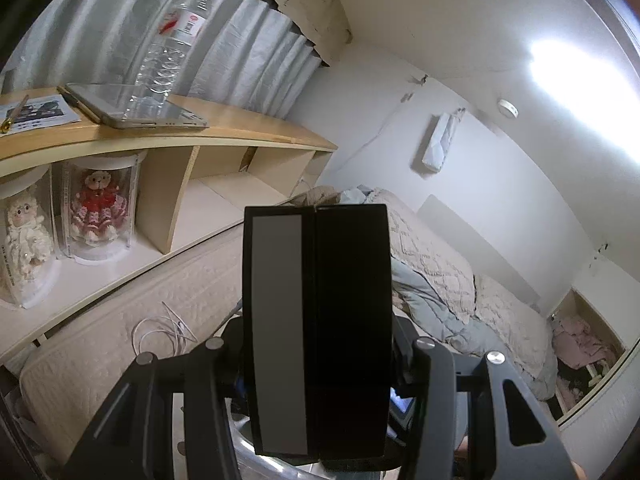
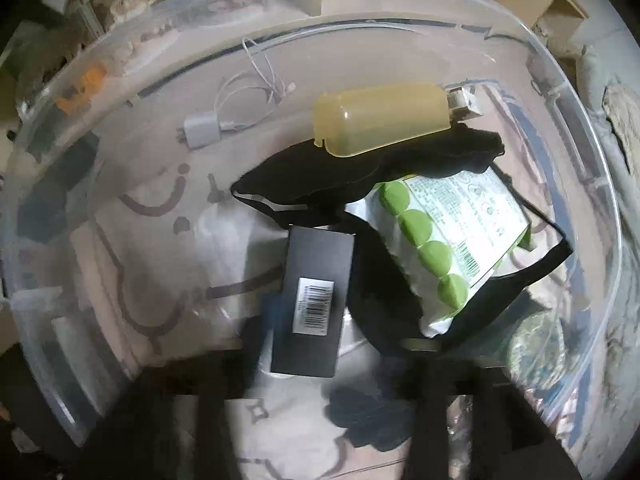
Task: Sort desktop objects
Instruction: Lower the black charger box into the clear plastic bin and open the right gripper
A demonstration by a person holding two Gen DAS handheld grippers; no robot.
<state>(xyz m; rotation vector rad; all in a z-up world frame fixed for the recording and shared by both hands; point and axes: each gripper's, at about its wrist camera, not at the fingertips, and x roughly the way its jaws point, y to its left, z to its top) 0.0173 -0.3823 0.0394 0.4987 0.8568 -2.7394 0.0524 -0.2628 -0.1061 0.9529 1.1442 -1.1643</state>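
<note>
Biggest worry is snagging. The small black cardboard box with a white barcode label (image 2: 312, 300) sits dead centre in the right wrist view, inside the big clear plastic tub (image 2: 280, 4). Its 1 o'clock corner is tucked right against the black fabric strappy thing (image 2: 360, 164), and I can't tell whether it's under an edge of it. If the right tongs (image 2: 328, 412) close in wide, my guess is they'd catch fabric along with the box. That could drag the green-and-white snack packet (image 2: 452, 236) lying on it at 3 o'clock. The frame is blurry too, so aim could be off.

The right tongs look spread, one dark finger on each side of the box's near end, not touching it as far as I can see.

The box itself looks smooth, rigid and flat-sided, lying label up, so it's probably slippery if pinched lightly.

A yellowish translucent plastic case (image 2: 380, 116) rests on the fabric at 12 o'clock, and a white charger with cable (image 2: 202, 130) lies at 10.

The left tongs (image 1: 316, 216) are pressed together on nothing, pointing out over the bed.
</note>
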